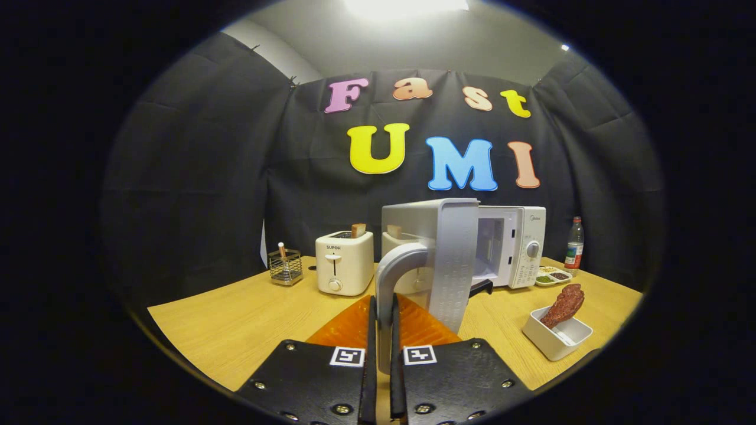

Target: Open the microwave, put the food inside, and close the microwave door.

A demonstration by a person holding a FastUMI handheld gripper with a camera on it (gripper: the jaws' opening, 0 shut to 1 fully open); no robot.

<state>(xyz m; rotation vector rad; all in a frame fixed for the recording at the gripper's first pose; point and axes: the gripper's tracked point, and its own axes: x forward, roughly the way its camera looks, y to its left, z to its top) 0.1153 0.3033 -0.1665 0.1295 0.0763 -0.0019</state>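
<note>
- My fingers (383, 348) were nipped narrow on the microwave (511, 245) door's curved handle (393, 277), both sides pressing it; looked like the grip for swinging the door (452, 260) out
- Door stood wide open, smooth grey plastic w/ a dotted inner panel, cavity exposed
- Food (564, 305), a rough reddish-brown slab, leaned in a white square dish (556, 337) on the wood-grain table (236, 319), right of the door, not yet inside
- Cream toaster (344, 262) sat left of the door

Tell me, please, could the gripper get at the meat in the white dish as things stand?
Probably not yet: the gripper is shut on the microwave door handle. Once released, the meat in the dish stands unobstructed.
</note>
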